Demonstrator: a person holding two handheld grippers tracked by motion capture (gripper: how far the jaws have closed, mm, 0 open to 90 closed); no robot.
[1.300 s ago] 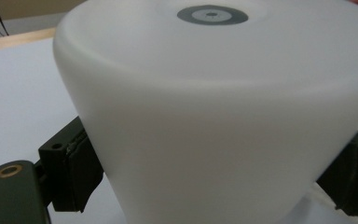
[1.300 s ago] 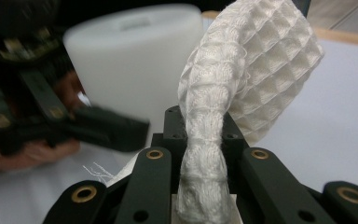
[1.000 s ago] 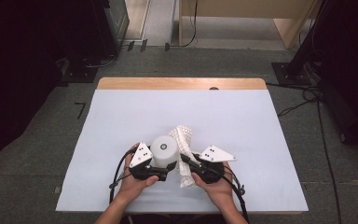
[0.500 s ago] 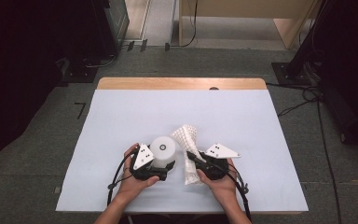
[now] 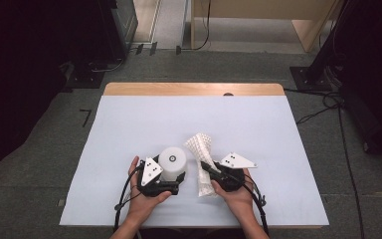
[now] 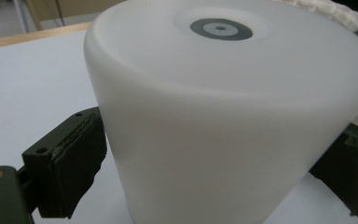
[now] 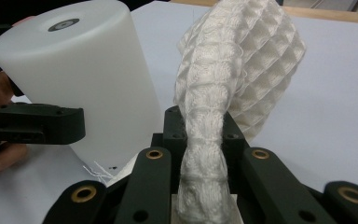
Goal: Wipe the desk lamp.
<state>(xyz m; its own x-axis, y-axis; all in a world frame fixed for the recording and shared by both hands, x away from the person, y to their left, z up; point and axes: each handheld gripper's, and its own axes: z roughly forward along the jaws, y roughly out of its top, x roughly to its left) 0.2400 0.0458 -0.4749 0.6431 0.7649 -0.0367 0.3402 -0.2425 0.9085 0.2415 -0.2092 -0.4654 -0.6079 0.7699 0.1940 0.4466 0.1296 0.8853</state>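
Right gripper view: cloth point(image 7: 205, 154) pinched in right gripper point(image 7: 204, 140).

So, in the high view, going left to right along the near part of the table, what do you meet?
left gripper → white cylinder → waffle-weave cloth → right gripper's grey plate

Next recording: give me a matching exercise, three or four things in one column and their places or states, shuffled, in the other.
Things:
1. white waffle-weave cloth
2. white frosted plastic cylinder
3. pale blue table cover
4. bare wooden table edge

States or places:
A. standing upright between the left gripper's spread jaws, which have just been opening
B. showing as a strip along the table's far side
C. pinched, bunched, in the right gripper
D. lying flat under both grippers

Pairs: 1-C, 2-A, 3-D, 4-B
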